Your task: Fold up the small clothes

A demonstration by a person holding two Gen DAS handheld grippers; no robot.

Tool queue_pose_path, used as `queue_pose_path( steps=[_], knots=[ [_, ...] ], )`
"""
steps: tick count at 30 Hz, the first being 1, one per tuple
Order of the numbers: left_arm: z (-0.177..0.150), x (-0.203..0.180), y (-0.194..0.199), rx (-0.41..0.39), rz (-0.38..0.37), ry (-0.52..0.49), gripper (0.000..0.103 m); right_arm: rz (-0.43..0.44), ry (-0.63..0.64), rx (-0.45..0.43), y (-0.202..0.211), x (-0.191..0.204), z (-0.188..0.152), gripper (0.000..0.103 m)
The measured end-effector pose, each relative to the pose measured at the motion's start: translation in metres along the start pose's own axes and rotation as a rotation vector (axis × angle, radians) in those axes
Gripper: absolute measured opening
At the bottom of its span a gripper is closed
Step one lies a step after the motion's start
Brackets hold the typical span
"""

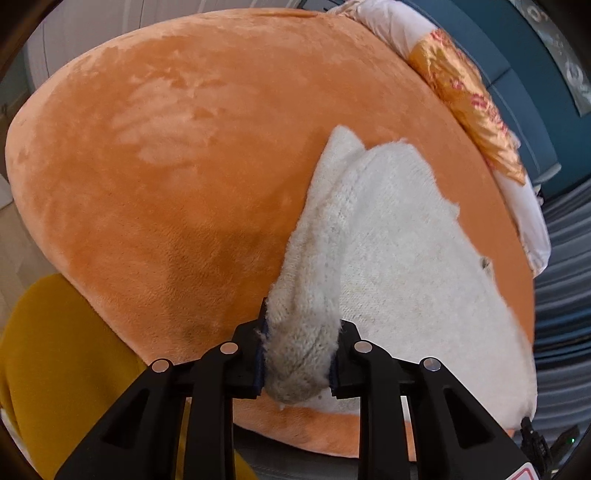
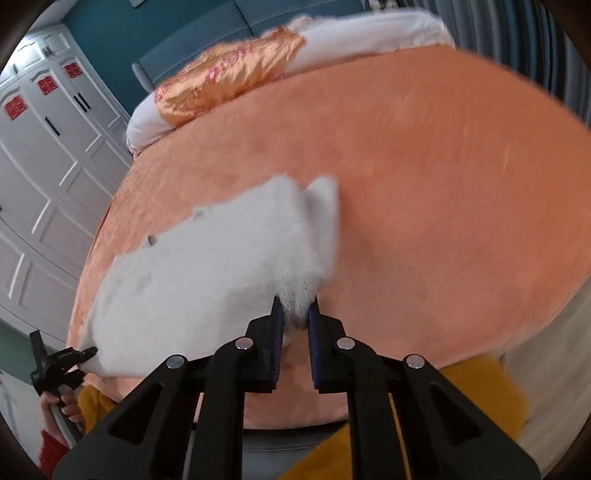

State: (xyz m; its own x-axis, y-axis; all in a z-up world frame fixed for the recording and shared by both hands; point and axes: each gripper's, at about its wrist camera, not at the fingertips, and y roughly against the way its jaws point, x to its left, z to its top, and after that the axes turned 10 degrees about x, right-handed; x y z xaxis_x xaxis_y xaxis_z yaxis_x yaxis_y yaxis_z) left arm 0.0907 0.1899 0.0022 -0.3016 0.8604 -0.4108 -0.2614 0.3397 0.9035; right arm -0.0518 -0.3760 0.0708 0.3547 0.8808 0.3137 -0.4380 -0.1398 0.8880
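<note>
A bed [image 1: 184,147] is filling most of both views, and a soft orange plush blanket [image 2: 443,184] with a short velvety pile is covering it. Beyond the hand-held grippers, at the far end of the bed, a white pillow [image 1: 391,26] is lying with a shiny orange and red satin cloth [image 1: 465,96] over it. Behind it a blue padded headboard [image 1: 517,74] is standing. To the far left of the right hand-held gripper, a white panelled wardrobe [image 2: 48,147] with red stickers is showing.

A small white knitted garment [image 1: 388,240], fluffy and thick, is lying on the blanket between the two hand-held grippers and is stretching away from each one. The left hand-held gripper [image 1: 298,360] is clamping a bunched, slightly greyish edge of the garment between its black fingers with blue pads. The right hand-held gripper [image 2: 295,332] is pinching another corner of it in the same way. Below both hand-held grippers, mustard-yellow clothing [image 1: 55,350] of the person is showing.
</note>
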Motion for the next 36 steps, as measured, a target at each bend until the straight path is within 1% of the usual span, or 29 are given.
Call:
queue_pose_path(
  steps=[1, 2, 3, 4, 5, 7, 10, 11, 12, 13, 14, 15, 16, 17, 19, 20, 21, 23, 24, 25, 27, 28, 29, 31, 32, 33, 34, 35, 36],
  knots=[
    [0.0, 0.001, -0.002, 0.004, 0.003, 0.006, 0.022, -0.045, -0.014, 0.047, -0.018, -0.009, -0.001, 0.01],
    [0.0, 0.002, -0.003, 0.006, 0.005, 0.017, 0.022, -0.113, -0.036, 0.149, -0.05, -0.023, -0.004, 0.005],
    [0.001, 0.002, -0.003, 0.006, 0.004, 0.023, 0.022, -0.134, -0.061, 0.204, -0.067, -0.032, -0.007, 0.005],
    [0.002, 0.003, -0.002, 0.008, 0.001, 0.029, 0.022, -0.119, -0.095, 0.215, -0.071, -0.036, -0.011, 0.005],
    [0.002, 0.004, 0.0, 0.009, -0.006, 0.033, 0.022, -0.099, -0.122, 0.209, -0.066, -0.036, -0.013, 0.005],
    [0.002, 0.003, 0.003, 0.008, -0.013, 0.027, 0.022, -0.113, -0.139, 0.185, -0.052, -0.031, -0.013, 0.007],
    [0.001, 0.002, 0.004, 0.009, -0.02, 0.018, 0.022, -0.092, -0.165, 0.095, -0.016, -0.03, -0.005, 0.008],
    [0.0, 0.002, 0.004, 0.008, -0.02, 0.014, 0.022, -0.084, -0.143, 0.058, -0.005, -0.021, 0.001, 0.008],
    [0.0, 0.0, 0.005, 0.005, -0.015, 0.006, 0.022, -0.068, -0.098, 0.04, 0.002, -0.004, 0.007, 0.008],
    [0.0, -0.001, 0.004, 0.004, -0.01, 0.001, 0.022, -0.025, -0.013, 0.04, 0.005, 0.025, 0.015, 0.008],
    [0.0, -0.002, 0.004, 0.004, -0.008, -0.001, 0.022, 0.004, 0.044, 0.045, 0.001, 0.05, 0.017, 0.008],
    [-0.001, -0.002, 0.004, 0.003, -0.006, 0.0, 0.022, 0.044, 0.123, 0.056, -0.005, 0.082, 0.022, 0.008],
    [-0.001, -0.002, 0.005, 0.002, -0.007, 0.001, 0.022, 0.069, 0.174, 0.065, -0.012, 0.104, 0.023, 0.008],
    [-0.001, -0.001, 0.005, 0.002, -0.013, 0.006, 0.022, 0.097, 0.245, 0.085, -0.024, 0.136, 0.026, 0.008],
    [-0.001, 0.001, 0.008, 0.002, -0.031, 0.012, 0.022, 0.121, 0.341, 0.129, -0.052, 0.188, 0.037, 0.008],
    [-0.002, 0.001, 0.009, 0.002, -0.036, 0.01, 0.022, 0.139, 0.379, 0.169, -0.074, 0.216, 0.044, 0.008],
    [-0.002, 0.002, 0.009, 0.004, -0.04, 0.006, 0.022, 0.151, 0.39, 0.196, -0.082, 0.23, 0.039, 0.008],
    [-0.003, 0.005, 0.008, 0.009, -0.048, 0.003, 0.022, 0.169, 0.407, 0.277, -0.117, 0.259, 0.044, 0.008],
    [-0.003, 0.007, 0.007, 0.013, -0.057, 0.008, 0.022, 0.144, 0.41, 0.299, -0.134, 0.271, 0.048, 0.008],
    [-0.002, 0.009, 0.007, 0.016, -0.066, 0.013, 0.022, 0.121, 0.413, 0.316, -0.146, 0.275, 0.053, 0.008],
    [-0.001, 0.012, 0.005, 0.025, -0.082, 0.022, 0.022, 0.062, 0.405, 0.395, -0.187, 0.289, 0.051, 0.007],
    [0.0, 0.013, 0.003, 0.03, -0.09, 0.026, 0.022, 0.051, 0.398, 0.399, -0.192, 0.286, 0.049, 0.004],
    [0.001, 0.015, 0.002, 0.034, -0.099, 0.03, 0.024, 0.046, 0.395, 0.394, -0.198, 0.287, 0.05, 0.004],
    [0.003, 0.016, 0.0, 0.044, -0.119, 0.045, 0.025, 0.045, 0.376, 0.407, -0.2, 0.289, 0.054, 0.004],
    [0.005, 0.017, 0.0, 0.048, -0.131, 0.053, 0.025, 0.051, 0.374, 0.415, -0.194, 0.285, 0.054, 0.004],
    [0.005, 0.017, -0.001, 0.05, -0.148, 0.06, 0.023, 0.059, 0.377, 0.416, -0.19, 0.285, 0.056, 0.004],
    [0.005, 0.014, 0.001, 0.046, -0.159, 0.058, 0.022, 0.073, 0.372, 0.412, -0.187, 0.286, 0.055, 0.004],
    [0.005, 0.011, 0.004, 0.035, -0.165, 0.049, 0.02, 0.107, 0.349, 0.401, -0.176, 0.279, 0.055, 0.006],
    [0.003, 0.003, 0.011, 0.016, -0.171, 0.026, 0.019, 0.14, 0.327, 0.388, -0.166, 0.27, 0.054, 0.01]
  ],
)
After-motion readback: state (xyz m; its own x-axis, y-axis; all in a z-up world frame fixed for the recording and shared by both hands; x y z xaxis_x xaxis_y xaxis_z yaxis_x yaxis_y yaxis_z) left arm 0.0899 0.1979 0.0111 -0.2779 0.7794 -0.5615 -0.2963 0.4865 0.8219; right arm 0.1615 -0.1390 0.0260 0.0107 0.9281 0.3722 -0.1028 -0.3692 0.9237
